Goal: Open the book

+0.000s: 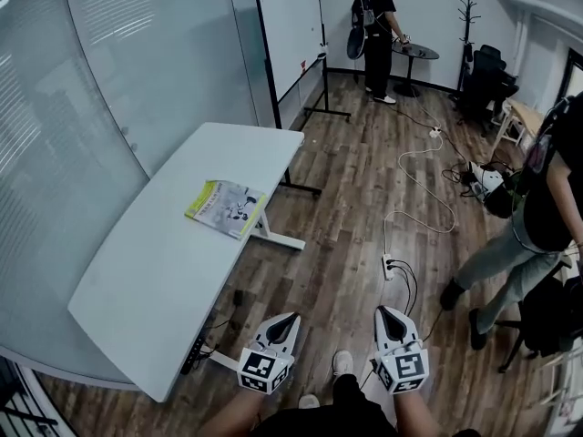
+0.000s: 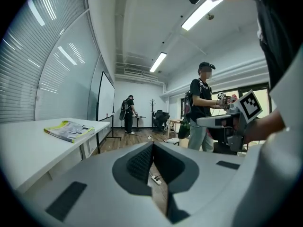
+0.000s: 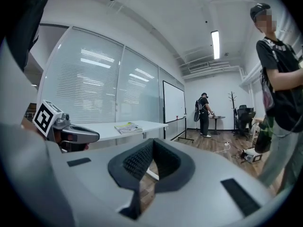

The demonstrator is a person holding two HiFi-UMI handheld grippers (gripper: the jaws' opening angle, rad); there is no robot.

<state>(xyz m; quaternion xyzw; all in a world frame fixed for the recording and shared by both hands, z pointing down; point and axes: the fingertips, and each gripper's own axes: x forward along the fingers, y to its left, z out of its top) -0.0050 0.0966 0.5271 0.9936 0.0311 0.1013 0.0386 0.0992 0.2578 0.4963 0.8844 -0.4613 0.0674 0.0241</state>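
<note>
A closed book (image 1: 227, 208) with a yellow-green and white cover lies flat near the right edge of the white table (image 1: 155, 271). It also shows in the left gripper view as the book (image 2: 68, 130) and in the right gripper view as the book (image 3: 128, 127). Both grippers hang low over the wooden floor, well short of the book. My left gripper (image 1: 291, 318) has its jaws together with nothing between them, and my right gripper (image 1: 383, 310) is shut and empty too. Each gripper points forward, nearly level.
A whiteboard on a stand (image 1: 291, 35) rises beyond the table. One person (image 1: 375, 35) stands at a small round table (image 1: 414, 53) far back, another person (image 1: 528, 226) close on the right. Cables and a power strip (image 1: 390, 267) lie on the floor.
</note>
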